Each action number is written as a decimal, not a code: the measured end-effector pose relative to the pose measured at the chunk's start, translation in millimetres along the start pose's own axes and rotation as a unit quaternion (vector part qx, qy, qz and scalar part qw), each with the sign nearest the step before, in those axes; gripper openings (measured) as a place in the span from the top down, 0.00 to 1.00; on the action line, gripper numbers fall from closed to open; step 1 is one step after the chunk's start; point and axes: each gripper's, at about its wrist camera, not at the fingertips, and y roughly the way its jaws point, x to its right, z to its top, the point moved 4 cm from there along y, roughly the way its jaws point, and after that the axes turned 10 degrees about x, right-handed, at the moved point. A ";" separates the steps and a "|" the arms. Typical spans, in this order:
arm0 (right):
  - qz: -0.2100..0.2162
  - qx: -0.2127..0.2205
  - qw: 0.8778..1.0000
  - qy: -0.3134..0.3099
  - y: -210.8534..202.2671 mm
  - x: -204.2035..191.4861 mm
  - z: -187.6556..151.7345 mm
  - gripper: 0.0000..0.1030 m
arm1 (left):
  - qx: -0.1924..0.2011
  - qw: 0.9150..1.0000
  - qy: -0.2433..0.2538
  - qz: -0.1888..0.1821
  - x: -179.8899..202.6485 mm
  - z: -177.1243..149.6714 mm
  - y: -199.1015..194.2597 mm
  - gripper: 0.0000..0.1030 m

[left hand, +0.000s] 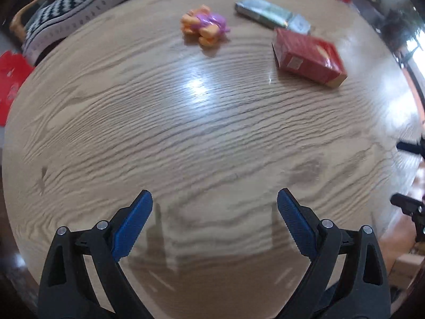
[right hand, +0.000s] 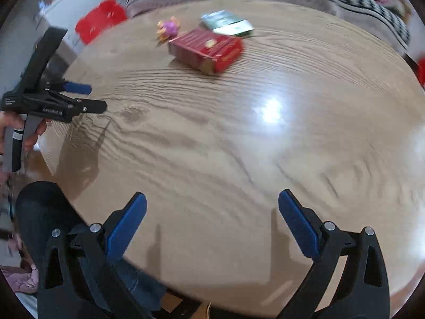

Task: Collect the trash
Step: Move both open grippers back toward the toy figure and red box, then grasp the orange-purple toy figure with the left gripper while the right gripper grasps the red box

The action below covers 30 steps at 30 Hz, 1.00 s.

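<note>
On the round wooden table (left hand: 202,138) lie a red cigarette box (left hand: 308,57), a green and silver packet (left hand: 271,14) behind it, and a small orange and purple toy (left hand: 204,25). The same red box (right hand: 207,49), packet (right hand: 228,24) and toy (right hand: 168,29) show at the far side in the right wrist view. My left gripper (left hand: 214,200) hangs open over bare wood near the front edge. It also appears from the side as the left gripper (right hand: 87,98), held by a hand. My right gripper (right hand: 212,202) is open and holds nothing.
A black and white zigzag blanket (left hand: 79,2) lies beyond the table's far edge. A red bag (right hand: 101,20) sits off the left rim. A dark trouser leg (right hand: 42,212) shows below the near edge of the table (right hand: 239,138).
</note>
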 end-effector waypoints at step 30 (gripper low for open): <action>-0.010 -0.051 0.981 -0.185 110.2 -17.5 155.2 0.05 | 0.036 0.997 0.066 -0.014 -24.0 155.7 75.5 0.05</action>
